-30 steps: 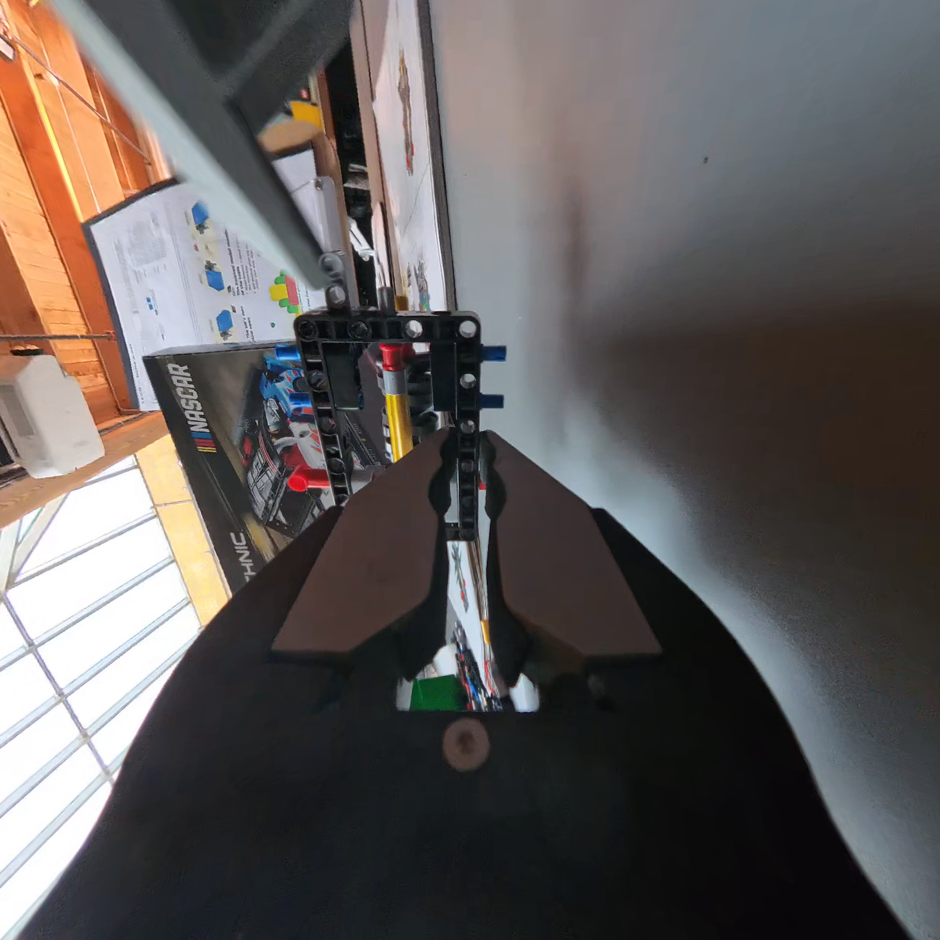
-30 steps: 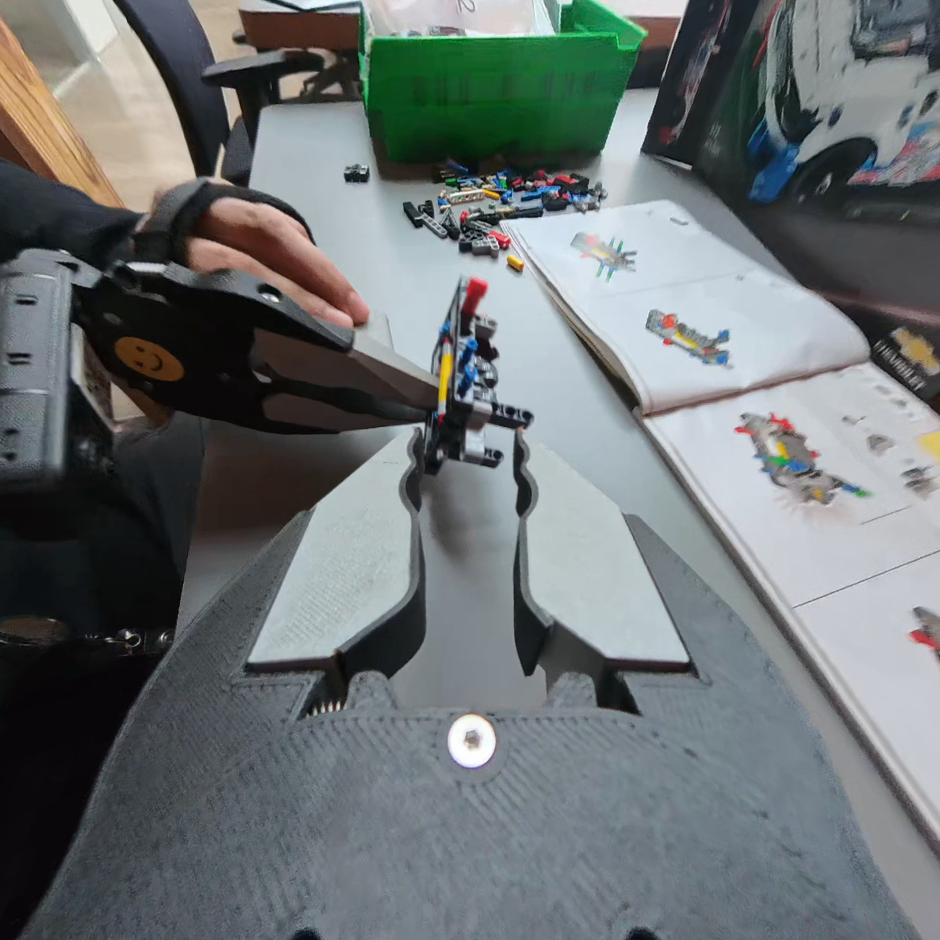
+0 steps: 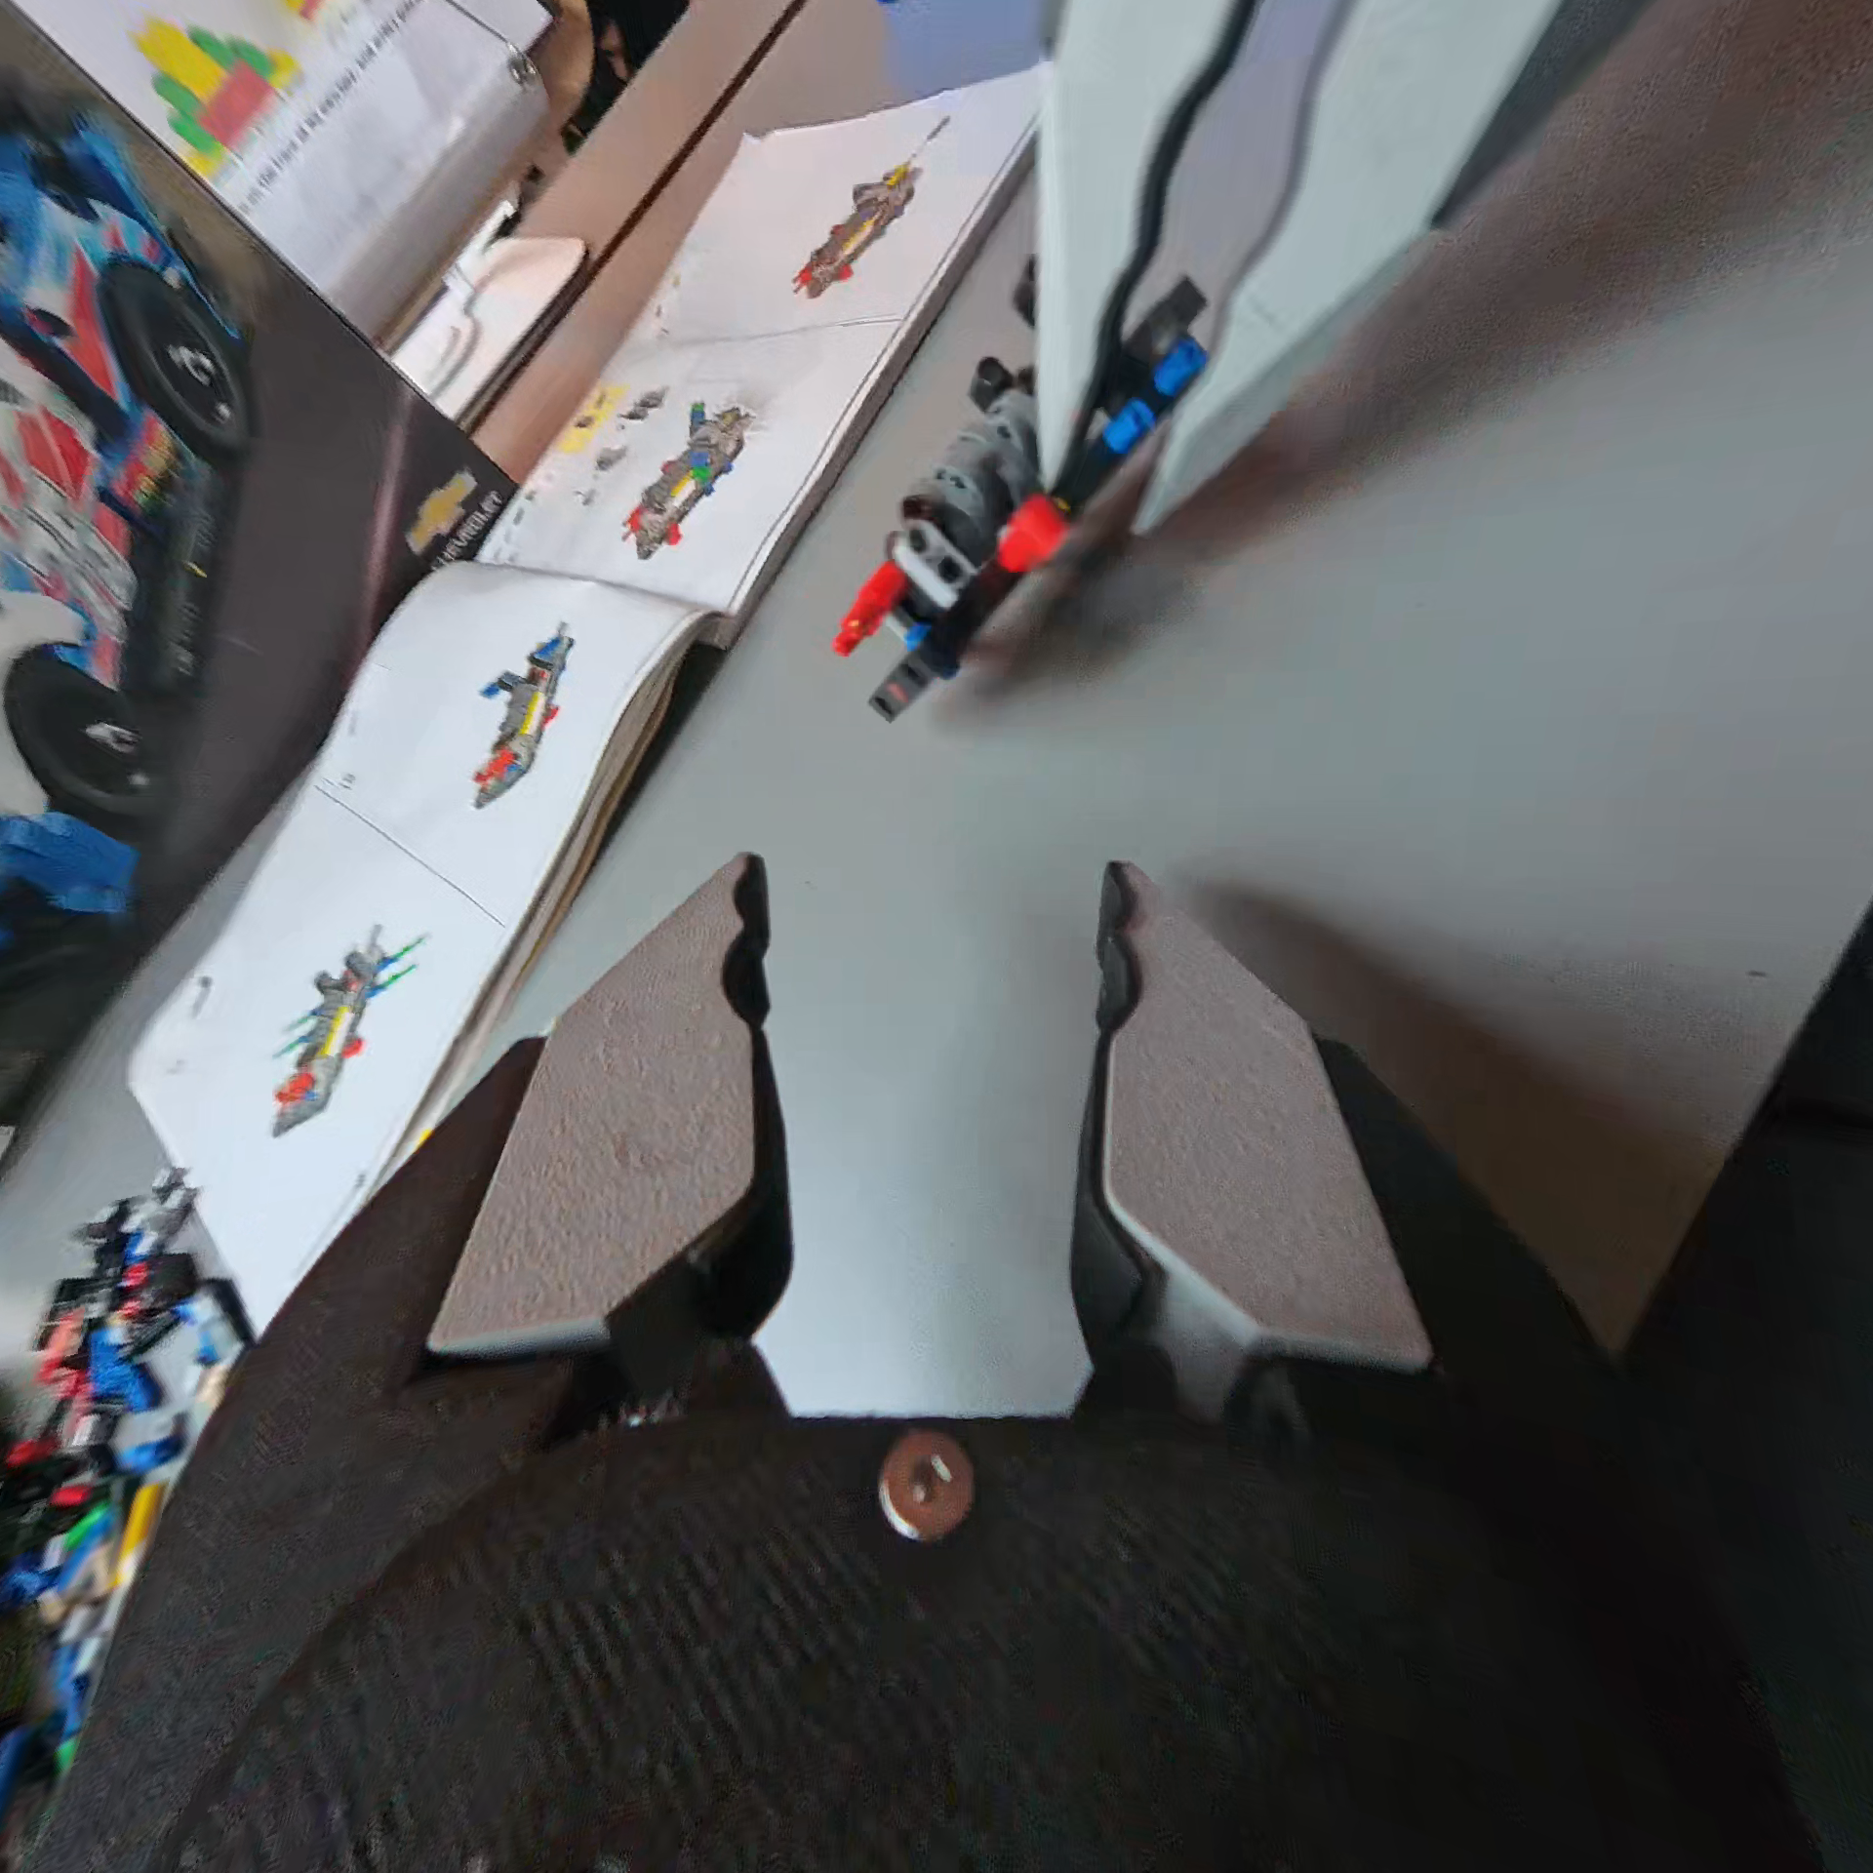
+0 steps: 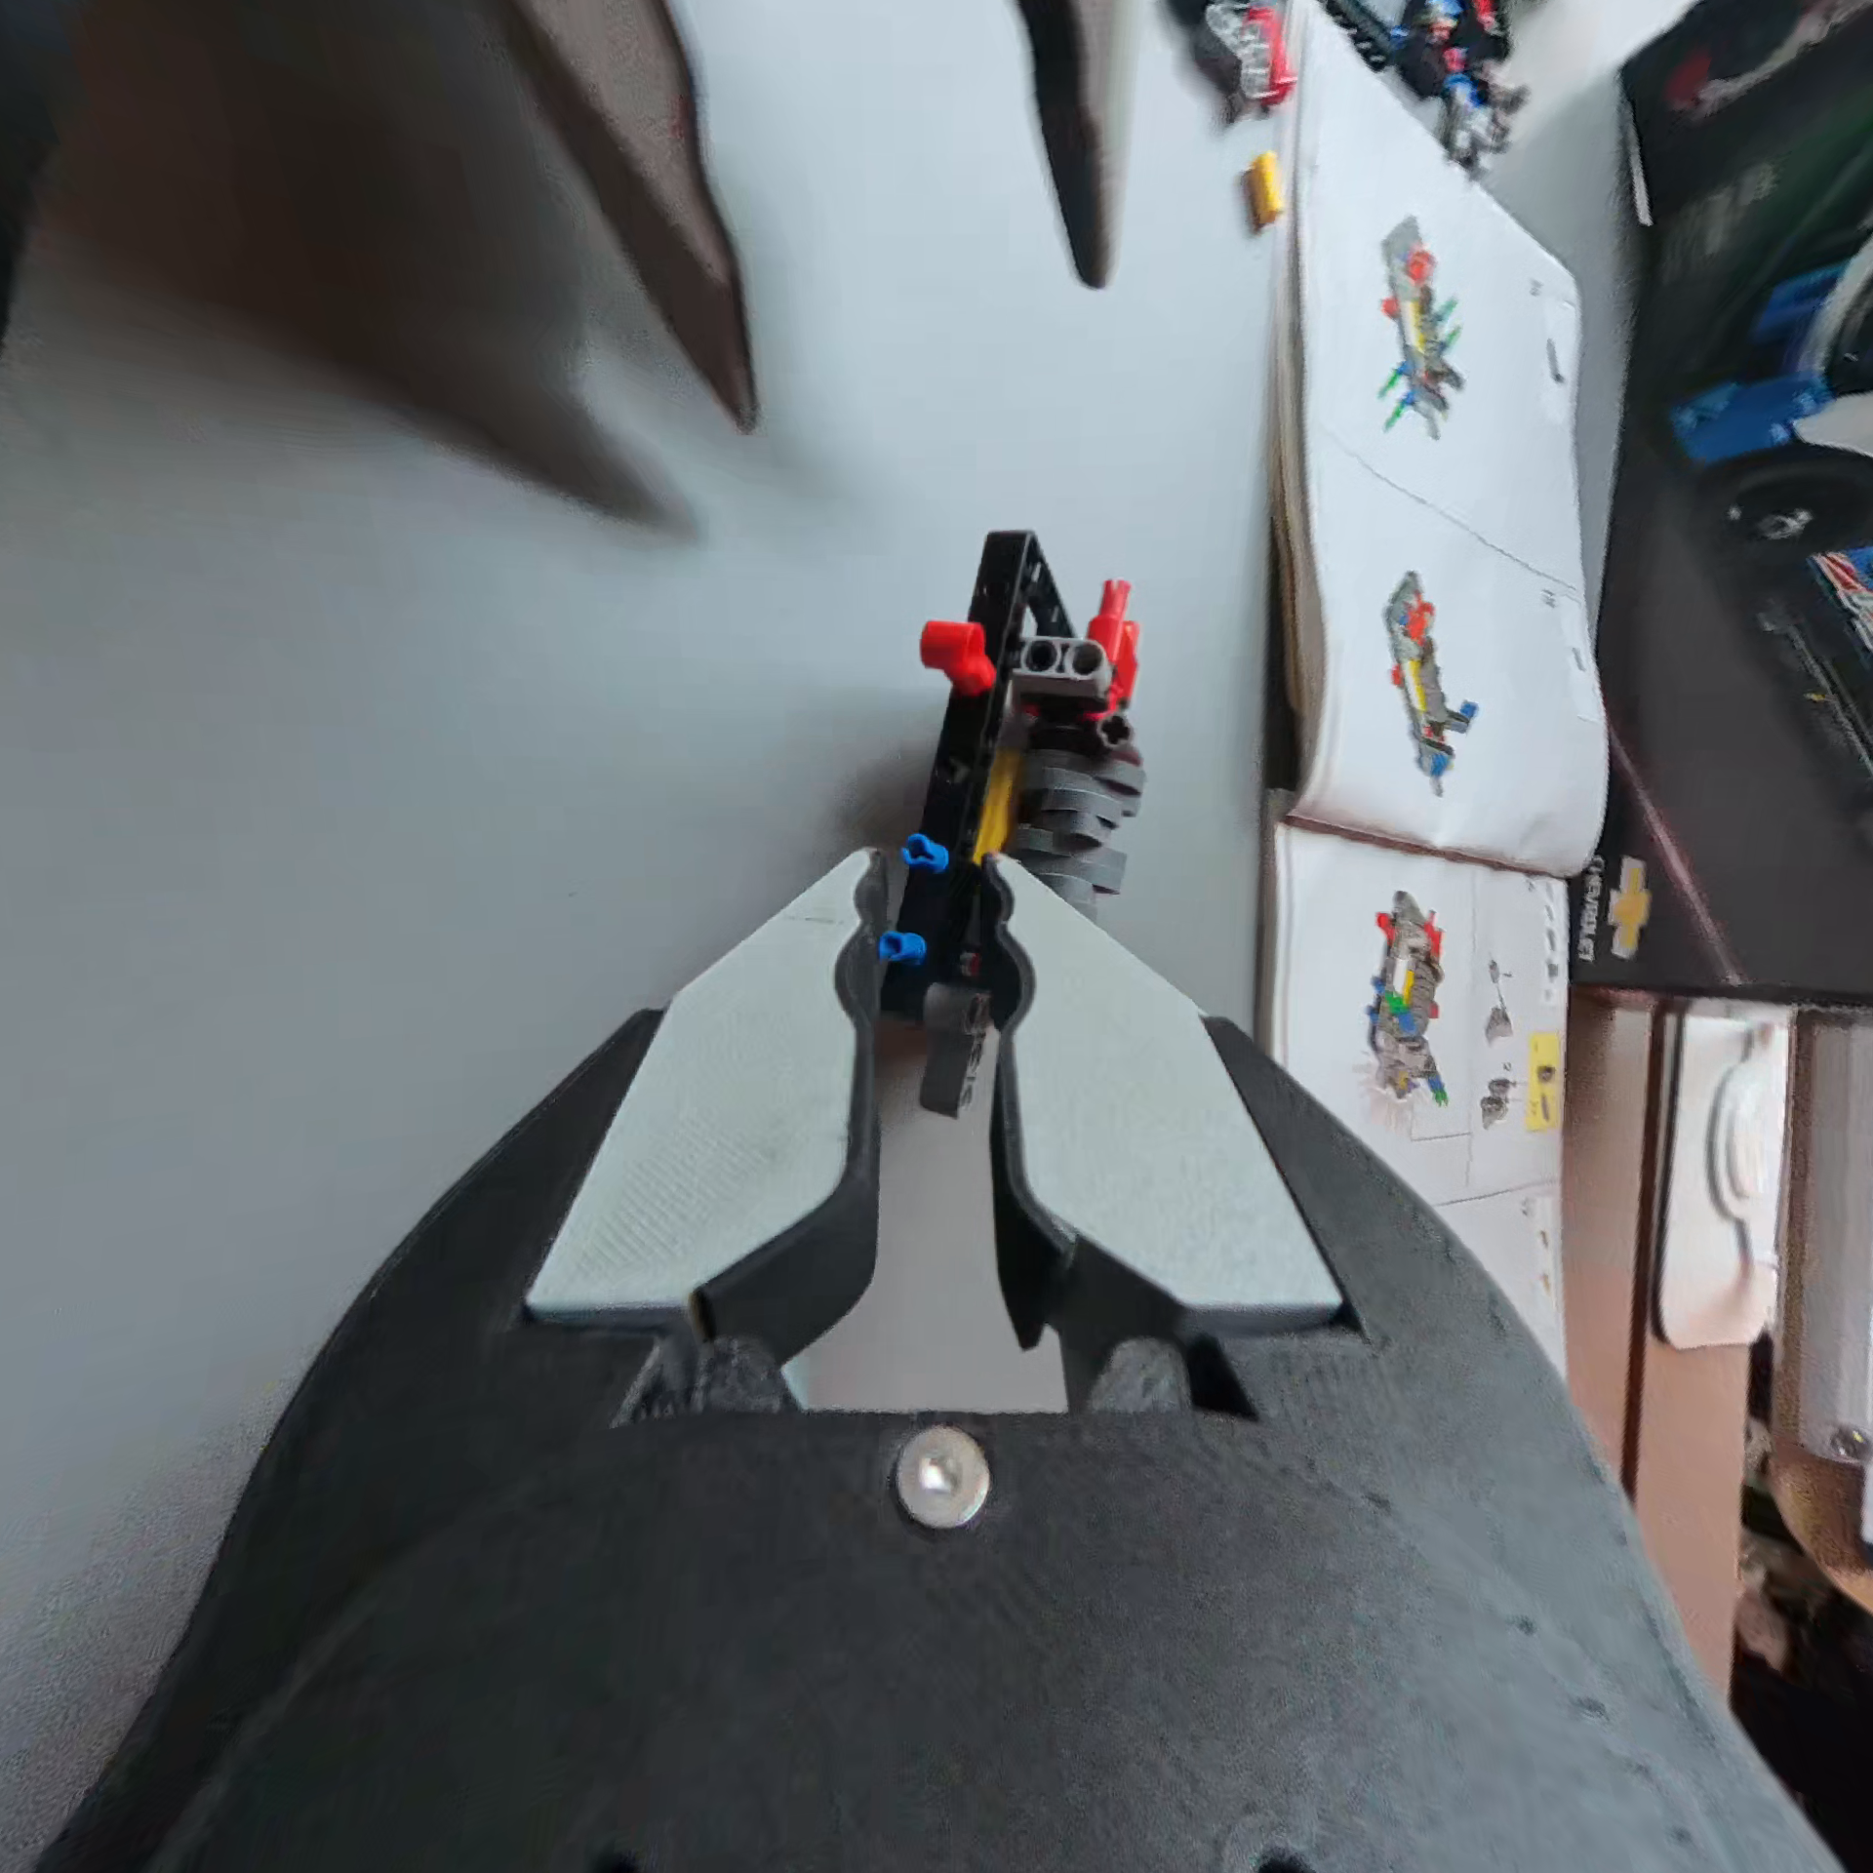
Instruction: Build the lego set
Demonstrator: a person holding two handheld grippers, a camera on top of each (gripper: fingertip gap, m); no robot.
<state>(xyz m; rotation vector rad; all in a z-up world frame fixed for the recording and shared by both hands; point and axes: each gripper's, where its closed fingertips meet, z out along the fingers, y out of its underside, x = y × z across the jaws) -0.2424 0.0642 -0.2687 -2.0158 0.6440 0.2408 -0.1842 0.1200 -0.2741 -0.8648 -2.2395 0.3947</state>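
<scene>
The partly built lego assembly has a black frame, a yellow bar, grey gears, and red and blue pins. My right gripper is shut on its near end and holds it just above the grey table. In the left wrist view the assembly hangs from the right gripper's light grey fingers, pointing down at the table. My left gripper is open and empty, a short way back from the assembly. Its dark fingers show at the top of the right wrist view.
An open instruction booklet lies beside the assembly, also in the right wrist view. The dark set box stands behind it. Loose bricks lie in a pile on the table. A small yellow piece lies near the booklet's corner. Some 9 cm of space lies between my two pairs of fingers.
My left gripper has let go of the assembly, opened and drawn back. My right gripper has shut on the assembly and now holds it alone, low over the table.
</scene>
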